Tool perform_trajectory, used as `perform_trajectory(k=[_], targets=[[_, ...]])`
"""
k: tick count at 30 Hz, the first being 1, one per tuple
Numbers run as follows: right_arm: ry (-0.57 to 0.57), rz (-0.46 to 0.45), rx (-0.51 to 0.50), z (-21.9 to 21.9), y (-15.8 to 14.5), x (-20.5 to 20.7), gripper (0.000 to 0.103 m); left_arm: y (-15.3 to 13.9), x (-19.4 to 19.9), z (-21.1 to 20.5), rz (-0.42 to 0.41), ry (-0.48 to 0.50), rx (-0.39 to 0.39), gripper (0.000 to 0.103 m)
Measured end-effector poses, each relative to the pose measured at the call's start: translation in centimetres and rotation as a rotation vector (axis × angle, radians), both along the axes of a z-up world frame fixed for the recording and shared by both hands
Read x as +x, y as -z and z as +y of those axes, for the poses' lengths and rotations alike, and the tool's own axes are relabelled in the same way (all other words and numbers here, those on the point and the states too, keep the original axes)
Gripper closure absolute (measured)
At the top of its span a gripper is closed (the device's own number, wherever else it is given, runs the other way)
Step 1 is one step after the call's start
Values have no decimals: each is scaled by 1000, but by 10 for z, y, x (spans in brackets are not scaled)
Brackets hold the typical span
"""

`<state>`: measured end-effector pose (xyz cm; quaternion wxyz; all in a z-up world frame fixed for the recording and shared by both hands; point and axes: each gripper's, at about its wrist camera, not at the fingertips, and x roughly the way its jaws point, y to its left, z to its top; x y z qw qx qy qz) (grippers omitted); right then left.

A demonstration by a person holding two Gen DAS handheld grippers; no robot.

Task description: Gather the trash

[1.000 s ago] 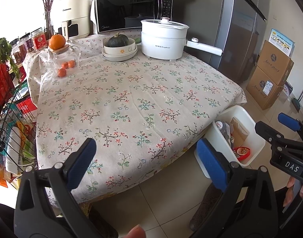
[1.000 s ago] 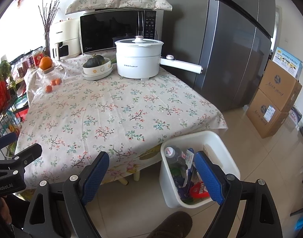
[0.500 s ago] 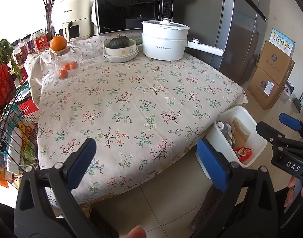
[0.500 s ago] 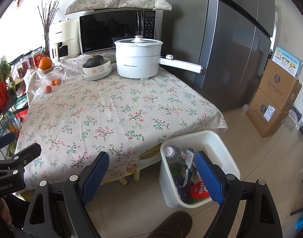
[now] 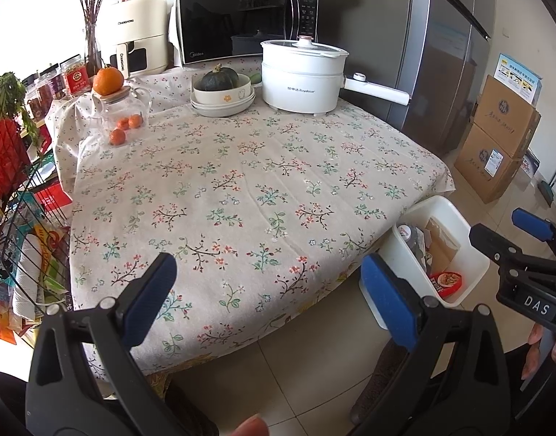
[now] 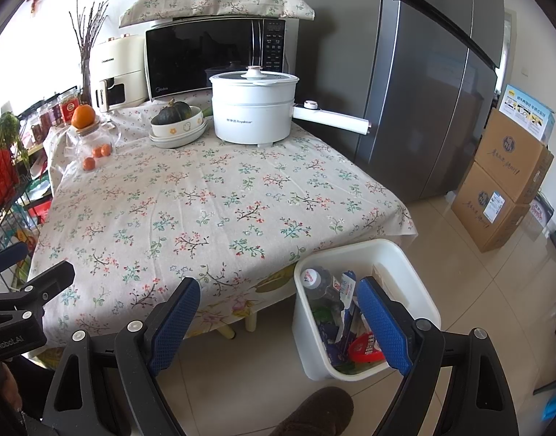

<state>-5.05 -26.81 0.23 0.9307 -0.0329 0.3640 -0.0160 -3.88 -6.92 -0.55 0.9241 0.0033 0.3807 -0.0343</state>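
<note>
Both the left tongs [image 5: 267, 290] and the right tongs [image 6: 278, 316] stand released, jaws wide apart with nothing between them. The white rectangular plastic bin [image 6: 405, 265] sits on the tiled floor just beside the floral-clothed worktop [image 5: 241, 181], holding the collected trash [image 6: 336, 309]: a bottle, wrappers and a red-lidded cup.

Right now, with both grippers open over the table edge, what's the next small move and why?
Probably pull both back and stop: the floral tablecloth shows no loose trash, the white bin already holds wrappers and a bottle, and the left gripper and right gripper are open and hold nothing.
</note>
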Motion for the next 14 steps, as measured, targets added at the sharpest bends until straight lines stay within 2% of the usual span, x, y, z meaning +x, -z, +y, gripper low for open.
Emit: perform_trajectory(k=[11,14], targets=[[0,0,-1,0,0,0,13,-3,0,0,6,0,1,2],[0,2,-4,1,1,1,13,-2,1,3,3,9,-19,2]])
